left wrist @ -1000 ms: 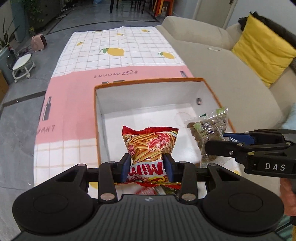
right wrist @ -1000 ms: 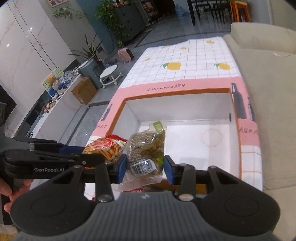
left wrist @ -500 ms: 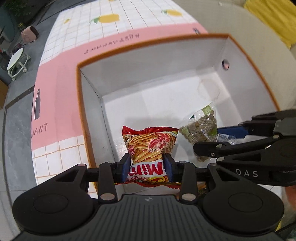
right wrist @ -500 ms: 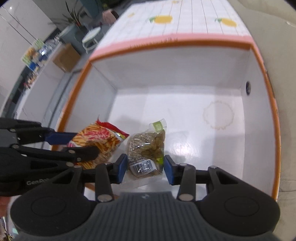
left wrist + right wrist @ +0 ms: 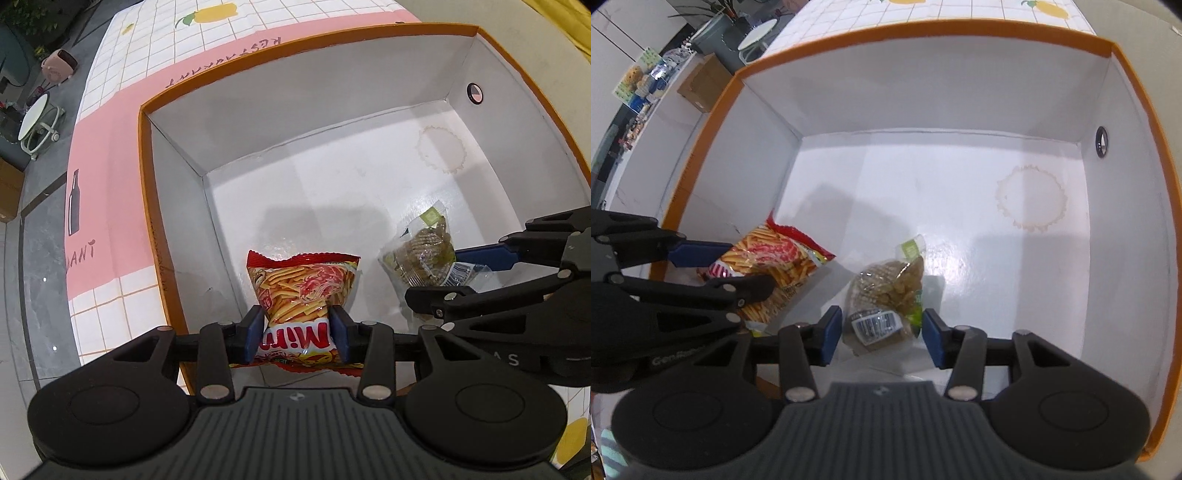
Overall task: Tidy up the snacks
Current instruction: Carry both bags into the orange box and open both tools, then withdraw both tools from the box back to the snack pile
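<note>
Two snack packets down inside the box, both low against its near end. Red chip bag (image 5: 303,284) upright on the white floor, close to the left wall, top seam toward the far end. Pinched at the waist between the blue pads of the left gripper (image 5: 298,334), plastic narrowed where the pads meet it; jaws just now easing apart, bag between them and touching both pads. Clear packet of brown biscuits (image 5: 886,295) flat on the floor just to the right of the chip bag, a strip of bare floor between the two, barcode label toward the camera, green tab pointing to the far end. Framed by the right gripper (image 5: 881,334), pads parted and clear of the wrapper on both sides, jaws just opened wider.

Both tools pointed steeply down, side by side, near each other but not touching.

Beyond the packets, wide open floor: most of the box (image 5: 147,221) bare, from the middle through to the far wall and across to the right wall. Only a faint brown ring stain (image 5: 1030,199) on the floor toward the far right corner, and a small round eyelet (image 5: 1101,142) high in the right wall. Tall white inner walls, orange rim all round, corners square.

Outside the rim, pink and white checked tablecloth (image 5: 110,166) with lemon prints under the box, running on past the far edge; grey tiled floor off to the left.
</note>
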`<state>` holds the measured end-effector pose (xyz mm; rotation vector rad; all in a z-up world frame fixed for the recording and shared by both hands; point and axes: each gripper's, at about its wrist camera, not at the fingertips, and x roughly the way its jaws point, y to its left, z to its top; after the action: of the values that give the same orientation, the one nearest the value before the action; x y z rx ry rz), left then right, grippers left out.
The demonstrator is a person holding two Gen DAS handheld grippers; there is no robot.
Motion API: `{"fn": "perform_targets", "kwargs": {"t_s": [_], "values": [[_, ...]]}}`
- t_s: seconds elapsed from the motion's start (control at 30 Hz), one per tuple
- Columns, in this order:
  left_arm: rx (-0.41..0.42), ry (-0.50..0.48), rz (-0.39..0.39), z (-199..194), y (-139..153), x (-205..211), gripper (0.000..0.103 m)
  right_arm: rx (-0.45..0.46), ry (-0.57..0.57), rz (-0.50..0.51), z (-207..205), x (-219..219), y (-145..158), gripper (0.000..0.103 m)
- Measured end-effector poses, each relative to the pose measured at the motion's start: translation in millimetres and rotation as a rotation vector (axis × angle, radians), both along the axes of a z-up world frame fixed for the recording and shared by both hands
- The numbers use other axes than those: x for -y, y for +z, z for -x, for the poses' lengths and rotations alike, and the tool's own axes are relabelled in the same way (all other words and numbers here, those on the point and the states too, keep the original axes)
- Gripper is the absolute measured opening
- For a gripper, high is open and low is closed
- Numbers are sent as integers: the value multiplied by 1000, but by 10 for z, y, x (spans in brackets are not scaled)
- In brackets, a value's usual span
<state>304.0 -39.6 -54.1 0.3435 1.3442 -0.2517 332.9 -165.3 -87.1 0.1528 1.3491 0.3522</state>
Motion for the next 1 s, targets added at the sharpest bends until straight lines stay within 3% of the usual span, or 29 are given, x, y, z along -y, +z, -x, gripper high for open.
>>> {"fn": "perform_targets", "kwargs": {"t_s": [0.07, 0.17, 0.3, 0.67, 1.0], "values": [[3, 0, -2, 4, 8, -4, 51, -1, -3, 6, 1, -13, -7, 47], [40, -7, -35, 32, 44, 2, 66, 1, -7, 20, 4, -51, 27, 48], [70, -21, -34, 78, 136, -25, 71, 13, -8, 52, -2, -78, 96, 57], [214, -19, 5, 396, 651, -59, 72, 112, -17, 89, 163, -88, 511, 64], [382, 93, 142, 1040, 1168, -267, 73, 292, -29, 123, 719, 27, 1083, 68]]}}
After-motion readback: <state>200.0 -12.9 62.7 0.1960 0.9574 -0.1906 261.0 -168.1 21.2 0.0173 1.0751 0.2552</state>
